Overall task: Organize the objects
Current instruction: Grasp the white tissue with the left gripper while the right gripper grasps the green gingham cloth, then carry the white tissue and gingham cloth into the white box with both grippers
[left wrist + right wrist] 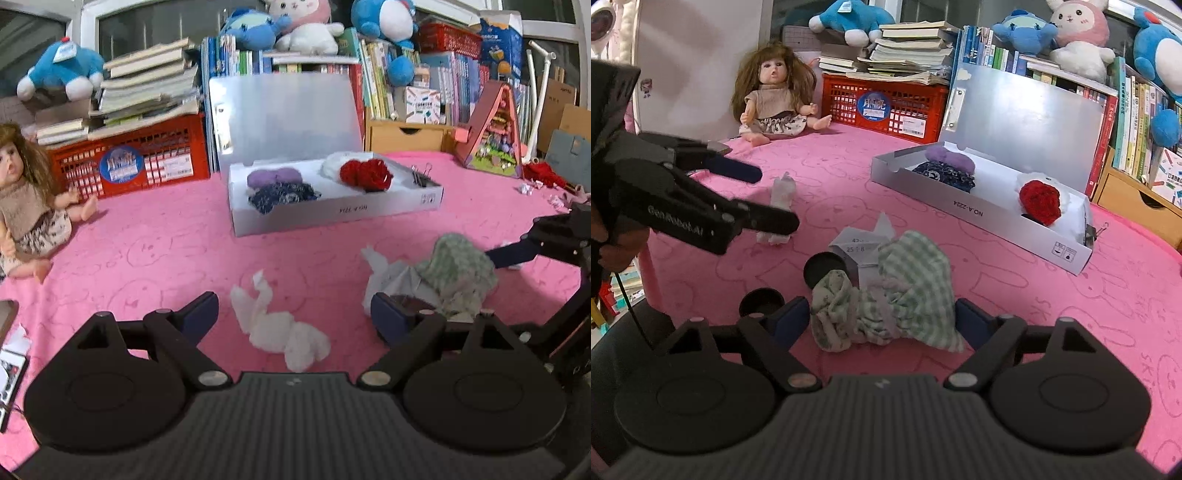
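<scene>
Green checked cloth is lying crumpled on the pink bench, sitting between the spread jaws of the right gripper, untouched. Left gripper is hovering open around a white tissue.

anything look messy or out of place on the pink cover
Yes. A crumpled white tissue and a bunched green checked cloth, lying over a creased worksheet, are loose on the pink cover instead of inside the open white box, where other soft items sit.
</scene>
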Tool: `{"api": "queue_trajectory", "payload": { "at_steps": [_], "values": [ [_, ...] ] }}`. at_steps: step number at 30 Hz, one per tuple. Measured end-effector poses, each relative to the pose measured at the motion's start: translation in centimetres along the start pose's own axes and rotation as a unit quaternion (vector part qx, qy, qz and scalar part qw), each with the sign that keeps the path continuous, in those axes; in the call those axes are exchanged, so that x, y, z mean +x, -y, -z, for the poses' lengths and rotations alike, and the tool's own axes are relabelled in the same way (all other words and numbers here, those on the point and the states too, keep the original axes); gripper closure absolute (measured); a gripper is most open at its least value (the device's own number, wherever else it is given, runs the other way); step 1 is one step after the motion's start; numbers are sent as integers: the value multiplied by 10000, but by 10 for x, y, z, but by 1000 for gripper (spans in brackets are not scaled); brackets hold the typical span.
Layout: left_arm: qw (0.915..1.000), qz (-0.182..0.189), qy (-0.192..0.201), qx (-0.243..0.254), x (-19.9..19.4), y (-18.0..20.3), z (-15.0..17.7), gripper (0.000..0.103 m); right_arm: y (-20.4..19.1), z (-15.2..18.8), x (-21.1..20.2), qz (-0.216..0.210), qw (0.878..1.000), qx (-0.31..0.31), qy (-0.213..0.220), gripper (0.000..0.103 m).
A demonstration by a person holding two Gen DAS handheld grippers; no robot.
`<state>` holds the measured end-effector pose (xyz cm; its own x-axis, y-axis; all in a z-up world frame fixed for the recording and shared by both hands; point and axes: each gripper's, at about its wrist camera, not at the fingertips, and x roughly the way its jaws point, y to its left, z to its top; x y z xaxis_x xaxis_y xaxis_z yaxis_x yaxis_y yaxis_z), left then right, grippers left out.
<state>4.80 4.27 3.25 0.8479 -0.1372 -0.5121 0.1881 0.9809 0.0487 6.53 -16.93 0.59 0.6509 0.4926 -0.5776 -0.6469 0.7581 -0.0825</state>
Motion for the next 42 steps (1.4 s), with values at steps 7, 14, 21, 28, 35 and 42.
{"api": "queue_trajectory", "payload": {
  "at_steps": [7,14,21,28,35,42],
  "values": [
    [9996,-17,-205,-172,17,-5,8,11,4,1,1,-22,9998,199,32,16],
    [9991,60,-221,-349,25,-9,10,15,2,2,3,-7,9994,325,68,23],
    [9992,1,-274,-292,27,-5,16,44,2,8,7,-108,9984,562,-29,31],
    [9985,46,-258,-478,24,-8,12,51,3,6,-1,-20,9979,637,85,40],
    [9986,89,-213,-485,21,-4,9,51,16,13,-7,74,9938,1095,169,46],
    [9986,65,-200,-484,21,-2,2,51,26,10,-16,228,9912,1274,285,47]
  ]
}}
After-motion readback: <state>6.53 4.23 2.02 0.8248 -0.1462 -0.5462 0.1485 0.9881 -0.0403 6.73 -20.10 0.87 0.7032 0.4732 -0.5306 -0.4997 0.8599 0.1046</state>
